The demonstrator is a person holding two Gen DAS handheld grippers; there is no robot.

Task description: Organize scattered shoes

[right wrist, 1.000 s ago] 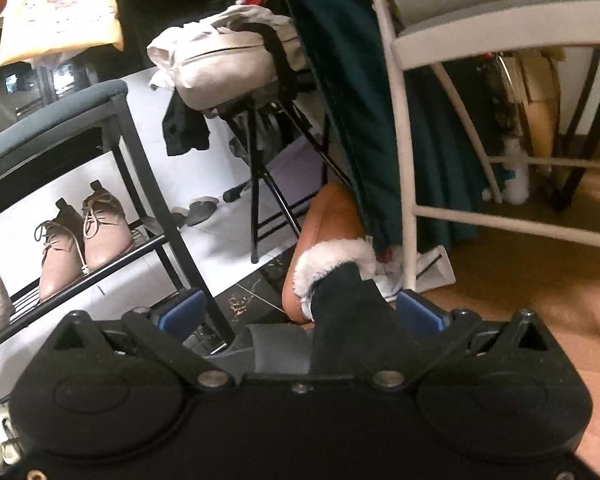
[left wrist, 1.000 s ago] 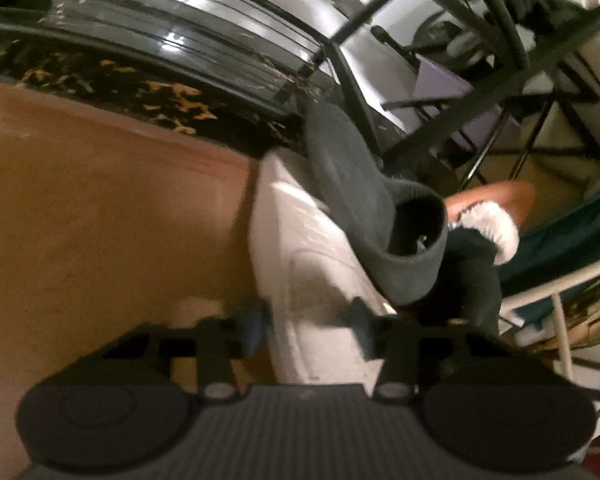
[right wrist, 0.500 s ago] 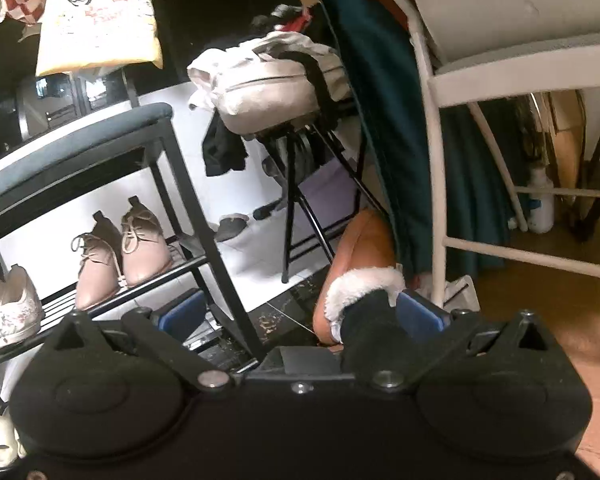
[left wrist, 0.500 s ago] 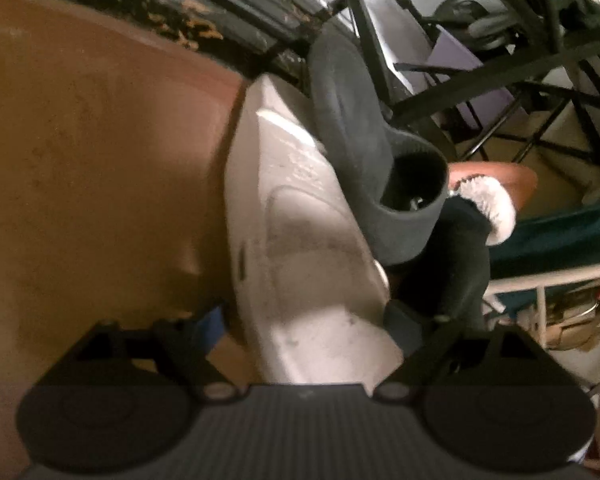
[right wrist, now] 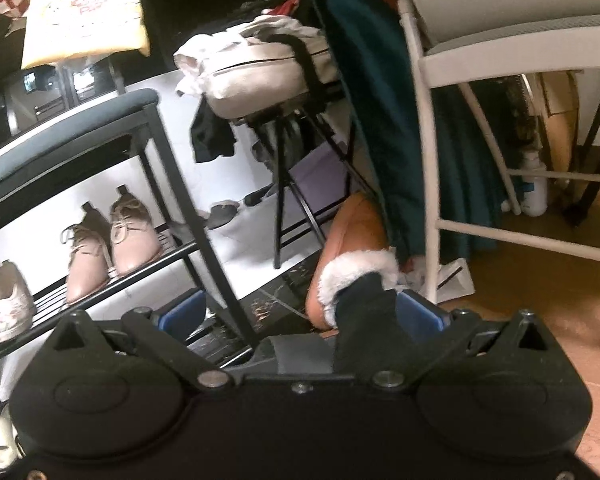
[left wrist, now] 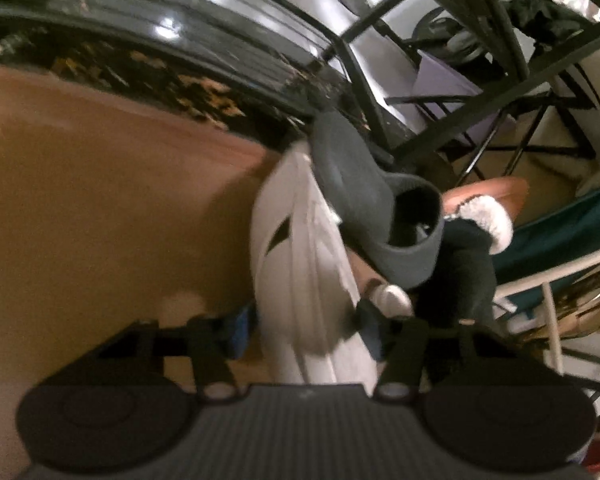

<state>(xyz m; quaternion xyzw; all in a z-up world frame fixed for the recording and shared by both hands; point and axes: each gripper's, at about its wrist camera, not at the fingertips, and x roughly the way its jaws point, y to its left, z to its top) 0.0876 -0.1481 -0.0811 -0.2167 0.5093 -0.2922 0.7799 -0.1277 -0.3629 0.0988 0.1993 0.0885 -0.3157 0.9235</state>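
Note:
A white shoe (left wrist: 300, 280) lies tipped on its side on the wooden floor (left wrist: 100, 200). It sits between the fingers of my left gripper (left wrist: 304, 330), whose jaws are closing on it; a thin gap shows at the left pad. A grey slipper (left wrist: 356, 184) leans on the shoe's far side. To the right is a black slipper with white fur trim and an orange sole (left wrist: 468, 256). In the right wrist view my right gripper (right wrist: 300, 316) stands wide open, with the black slipper (right wrist: 364, 300) close to its right pad.
A black shoe rack (right wrist: 172, 184) at left holds beige lace-up shoes (right wrist: 132, 240) and a white patterned sneaker (right wrist: 4, 304). A white chair (right wrist: 424, 160) draped with teal cloth (right wrist: 372, 100) stands right of the slipper. A stool carries a pale bag (right wrist: 256, 72).
The left jaws spread wide, then narrowed around the white shoe, which rolled from sole-up onto its side. The right view tilted up slightly; the black slipper stayed between its jaws.

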